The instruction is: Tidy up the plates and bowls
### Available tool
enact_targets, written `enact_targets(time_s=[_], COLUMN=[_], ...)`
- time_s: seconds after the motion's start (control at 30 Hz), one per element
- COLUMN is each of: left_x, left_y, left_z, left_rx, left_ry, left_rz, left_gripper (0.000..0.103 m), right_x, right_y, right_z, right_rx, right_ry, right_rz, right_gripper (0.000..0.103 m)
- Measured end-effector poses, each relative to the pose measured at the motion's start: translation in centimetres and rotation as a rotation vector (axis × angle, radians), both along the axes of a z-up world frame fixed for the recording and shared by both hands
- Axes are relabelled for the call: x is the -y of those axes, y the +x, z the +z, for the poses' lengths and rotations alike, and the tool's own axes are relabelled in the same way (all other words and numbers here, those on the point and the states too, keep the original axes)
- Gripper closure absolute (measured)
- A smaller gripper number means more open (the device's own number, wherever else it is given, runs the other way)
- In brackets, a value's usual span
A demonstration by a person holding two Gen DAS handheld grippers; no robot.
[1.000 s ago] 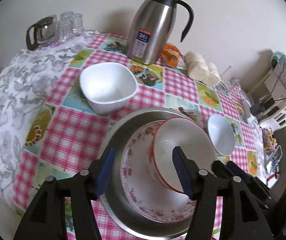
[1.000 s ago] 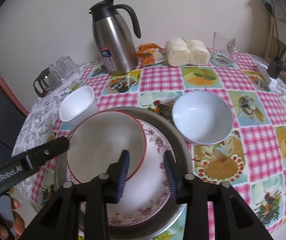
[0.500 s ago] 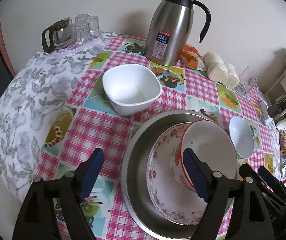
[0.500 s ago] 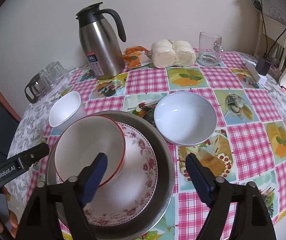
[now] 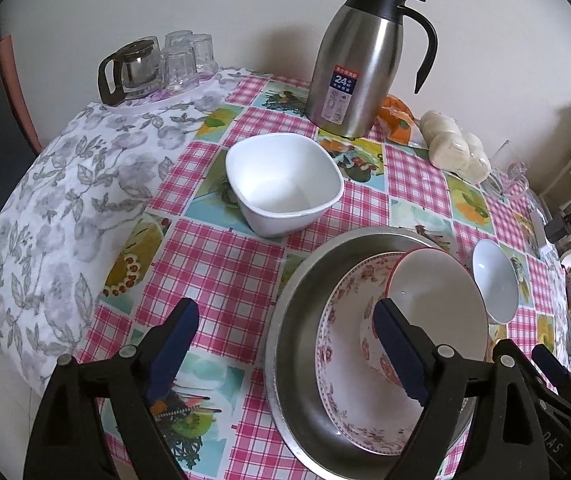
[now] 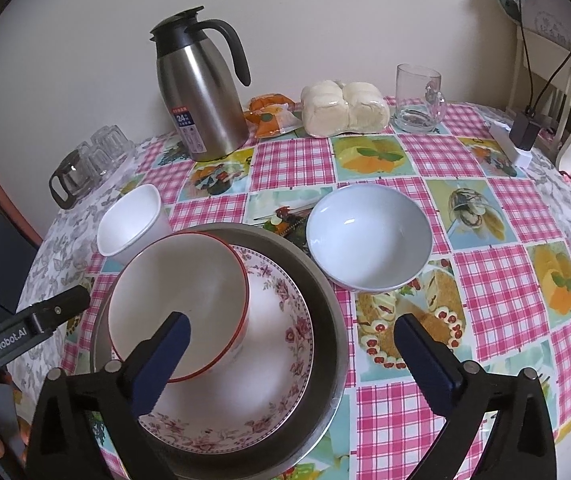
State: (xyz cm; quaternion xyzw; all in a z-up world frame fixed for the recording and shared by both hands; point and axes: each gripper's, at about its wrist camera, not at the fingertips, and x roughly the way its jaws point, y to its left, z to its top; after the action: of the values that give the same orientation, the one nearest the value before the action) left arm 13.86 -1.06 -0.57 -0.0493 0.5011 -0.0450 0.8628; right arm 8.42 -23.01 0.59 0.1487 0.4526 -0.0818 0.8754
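A steel basin (image 5: 281, 320) (image 6: 327, 296) holds a floral plate (image 5: 337, 384) (image 6: 281, 320), and a red-rimmed bowl (image 5: 437, 300) (image 6: 181, 280) stands on that plate. A white square bowl (image 5: 281, 188) (image 6: 129, 220) sits behind the basin on the left. A white round bowl (image 5: 493, 276) (image 6: 369, 236) sits to its right. My left gripper (image 5: 285, 348) hovers over the basin's left rim, its jaws opening and pressing on nothing. My right gripper (image 6: 295, 356) hovers over the basin's right side, jaws opening wide, also gripping nothing.
At the back stand a steel thermos jug (image 5: 361, 60) (image 6: 201, 88), a glass teapot with glasses (image 5: 157, 64), a pack of buns (image 6: 343, 108), an orange snack packet (image 6: 271, 114) and a glass mug (image 6: 419, 98). A charger (image 6: 521, 136) lies at the right edge.
Both grippers' jaws have spread wide apart. The left wrist view has swung left, so the basin now sits further right. The red-rimmed bowl stays on the floral plate.
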Motion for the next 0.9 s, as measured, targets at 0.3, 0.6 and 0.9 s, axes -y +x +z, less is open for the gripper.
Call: enact_targets(time_s=[0.3, 0.6, 0.9], left_x=[-1.3, -2.4, -3.2], left_y=[0.3, 1.0, 2.1], left_z=[0.0, 0.1, 0.6], left_rx=[0.011, 0.012, 0.054], left_ry=[-0.012, -0.067, -0.08], left_rz=[0.044, 0.065, 0.058], left_gripper=[0.005, 0.005, 0.005], right_x=[-0.3, -1.0, -1.8], right_y=[0.0, 0.2, 0.3], right_z=[0.0, -0.1, 0.7], right_rx=[0.003, -0.002, 0.025], right_ry=[-0.009, -0.032, -0.063], right_rz=[-0.003, 0.01, -0.002], right_gripper=[0.0, 0.0, 0.0])
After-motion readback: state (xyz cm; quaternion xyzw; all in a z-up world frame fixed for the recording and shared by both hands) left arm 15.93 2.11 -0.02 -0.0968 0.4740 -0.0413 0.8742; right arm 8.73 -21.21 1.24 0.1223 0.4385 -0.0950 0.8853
